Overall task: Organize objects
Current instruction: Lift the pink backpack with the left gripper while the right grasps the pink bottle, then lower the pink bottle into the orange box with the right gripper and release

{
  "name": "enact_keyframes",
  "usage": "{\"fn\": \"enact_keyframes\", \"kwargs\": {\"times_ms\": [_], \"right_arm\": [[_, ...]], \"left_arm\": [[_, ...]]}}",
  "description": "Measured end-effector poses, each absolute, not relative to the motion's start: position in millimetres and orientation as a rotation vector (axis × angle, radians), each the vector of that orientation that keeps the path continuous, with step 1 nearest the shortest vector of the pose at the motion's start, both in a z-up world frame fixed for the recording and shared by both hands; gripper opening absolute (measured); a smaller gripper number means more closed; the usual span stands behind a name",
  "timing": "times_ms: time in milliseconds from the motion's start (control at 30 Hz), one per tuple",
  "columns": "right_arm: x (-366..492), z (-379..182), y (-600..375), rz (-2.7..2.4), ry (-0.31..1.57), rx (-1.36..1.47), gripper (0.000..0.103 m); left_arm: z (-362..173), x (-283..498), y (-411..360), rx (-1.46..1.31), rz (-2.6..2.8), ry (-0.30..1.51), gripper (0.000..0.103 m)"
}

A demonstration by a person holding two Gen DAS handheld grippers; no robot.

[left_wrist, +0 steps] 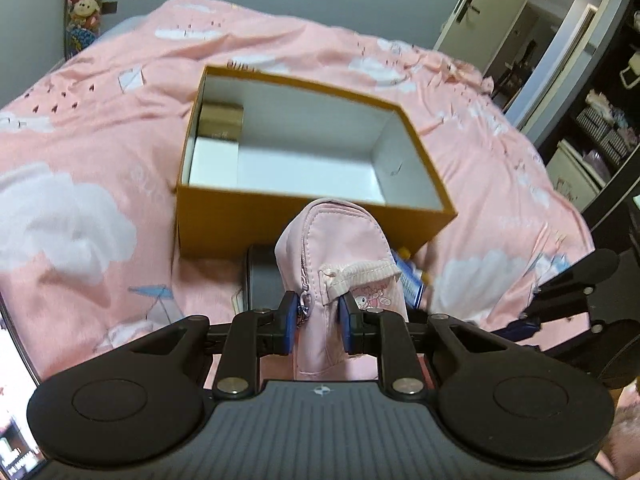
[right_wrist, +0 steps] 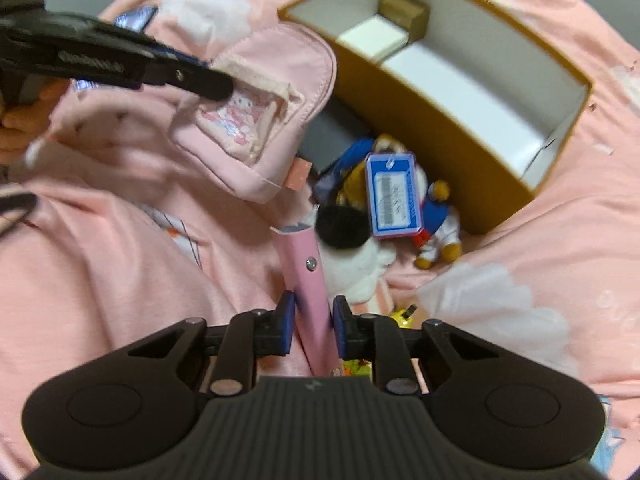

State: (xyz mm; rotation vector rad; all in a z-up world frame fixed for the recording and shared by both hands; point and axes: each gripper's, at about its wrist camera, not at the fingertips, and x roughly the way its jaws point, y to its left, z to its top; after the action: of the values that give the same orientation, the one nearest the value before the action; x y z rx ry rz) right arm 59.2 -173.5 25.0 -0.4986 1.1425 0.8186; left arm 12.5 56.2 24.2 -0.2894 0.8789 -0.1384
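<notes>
Left wrist view: left gripper (left_wrist: 318, 316) clamps a pink pouch (left_wrist: 336, 264), lifted just near of the orange box (left_wrist: 248, 220) on the bed. Right gripper (right_wrist: 314, 320) pinches a pink strip (right_wrist: 306, 264).

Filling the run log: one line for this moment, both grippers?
left gripper: shut on pink pouch | right gripper: shut on pink stick | orange box: open, on bed

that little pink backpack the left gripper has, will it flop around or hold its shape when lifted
The pink backpack is soft fabric and looks fairly empty, so it probably sags rather than stays stiff. The left gripper pinches only a narrow part near the zipper, so the rest may swing. It is probably light; the thin pinch seems to carry it.
</notes>
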Motion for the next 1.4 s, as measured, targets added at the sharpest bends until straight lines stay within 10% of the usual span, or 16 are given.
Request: {"fn": "enact_keyframes", "kwargs": {"times_ms": [667, 1400], "right_arm": [[148, 139, -200, 0.636, 0.813, 0.029, 0.017], [266, -29, -133, 0.527, 1.186, 0.413, 0.017]], "left_arm": [[83, 90, 97, -0.379, -0.103, 0.710, 0.023], [27, 172, 131, -0.350, -0.023, 0.884, 0.023]]}}
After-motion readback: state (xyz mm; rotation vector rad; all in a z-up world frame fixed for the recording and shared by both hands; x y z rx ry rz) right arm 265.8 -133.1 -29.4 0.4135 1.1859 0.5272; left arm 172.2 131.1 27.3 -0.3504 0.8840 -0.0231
